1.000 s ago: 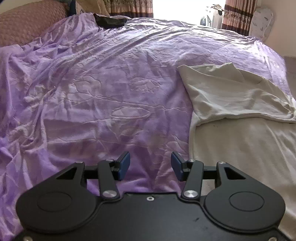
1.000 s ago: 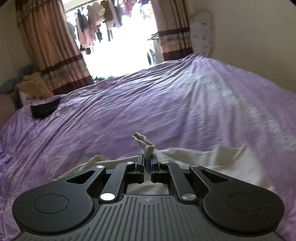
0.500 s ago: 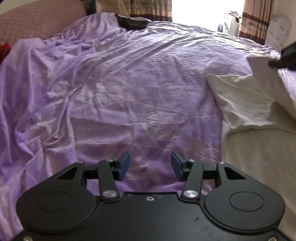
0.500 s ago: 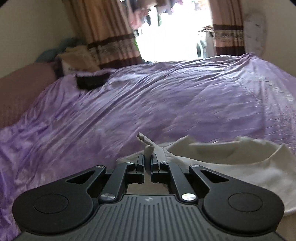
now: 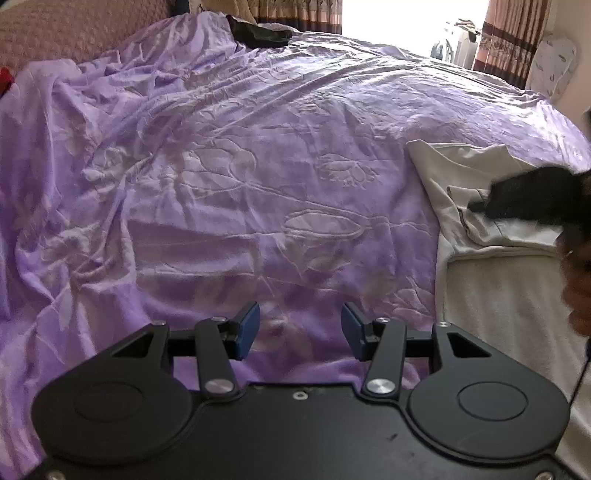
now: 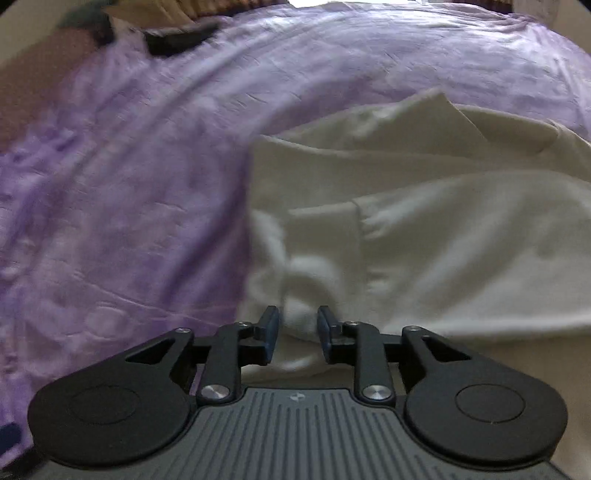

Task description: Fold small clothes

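A cream white garment point(image 5: 491, 236) lies on the purple bedspread point(image 5: 229, 177), at the right of the left wrist view, with a sleeve folded over its body. My left gripper point(image 5: 300, 330) is open and empty, low over the purple spread just left of the garment's edge. My right gripper point(image 6: 297, 332) is open, its jaws standing a little apart on either side of a bunched fold of the garment point(image 6: 424, 236). It shows as a dark blurred shape point(image 5: 532, 197) over the folded sleeve in the left wrist view.
A dark cloth point(image 5: 260, 31) lies at the far end of the bed near a brown headboard point(image 5: 66, 33). Striped curtains point(image 5: 513, 40) and a bright window stand beyond. The bedspread point(image 6: 110, 206) stretches wide to the left of the garment.
My right gripper has carried the pinched sleeve down onto the garment, tilted toward the bed and opened, letting the cloth go. My left gripper has drifted left, still open.
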A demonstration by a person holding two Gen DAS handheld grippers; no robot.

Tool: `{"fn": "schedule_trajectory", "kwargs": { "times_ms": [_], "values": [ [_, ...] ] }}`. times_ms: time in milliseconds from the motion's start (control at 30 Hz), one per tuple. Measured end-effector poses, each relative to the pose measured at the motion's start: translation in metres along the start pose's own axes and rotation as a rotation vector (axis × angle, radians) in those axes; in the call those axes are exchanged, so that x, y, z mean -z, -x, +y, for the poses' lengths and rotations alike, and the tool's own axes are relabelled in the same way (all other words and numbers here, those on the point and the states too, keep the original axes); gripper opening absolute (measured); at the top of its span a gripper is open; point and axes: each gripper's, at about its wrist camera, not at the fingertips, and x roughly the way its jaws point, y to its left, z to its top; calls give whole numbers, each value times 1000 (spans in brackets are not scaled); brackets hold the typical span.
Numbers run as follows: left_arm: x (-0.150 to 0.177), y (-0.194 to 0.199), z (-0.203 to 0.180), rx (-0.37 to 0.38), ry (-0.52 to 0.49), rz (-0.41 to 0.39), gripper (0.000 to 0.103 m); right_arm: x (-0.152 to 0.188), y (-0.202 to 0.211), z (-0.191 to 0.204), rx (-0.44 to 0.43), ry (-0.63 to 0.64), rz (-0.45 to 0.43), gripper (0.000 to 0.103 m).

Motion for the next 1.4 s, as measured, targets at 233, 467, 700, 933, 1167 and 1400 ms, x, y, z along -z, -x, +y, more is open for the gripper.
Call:
{"fn": "schedule_trajectory", "kwargs": {
  "times_ms": [233, 467, 700, 933, 1167, 1400],
  "values": [
    [2, -2, -4, 0, -13, 14, 50, -22, 41, -12, 127, 23, -157, 39],
    [4, -15, -8, -38, -32, 33, 51, 22, -21, -18, 247, 100, 19, 37],
    [5, -21, -9, -35, -19, 40, 51, 5, 11, -21, 171, 31, -4, 37],
    [5, -22, -10, -17, -19, 47, 51, 17, -23, -31, 178, 144, 78, 39],
    [9, -24, -7, -78, -12, 23, 51, 6, 51, -36, 125, 159, -25, 44],
    [12, -26, -24, -57, -28, 25, 51, 3, 126, -167, 338, 9, -102, 51]
  ]
}}
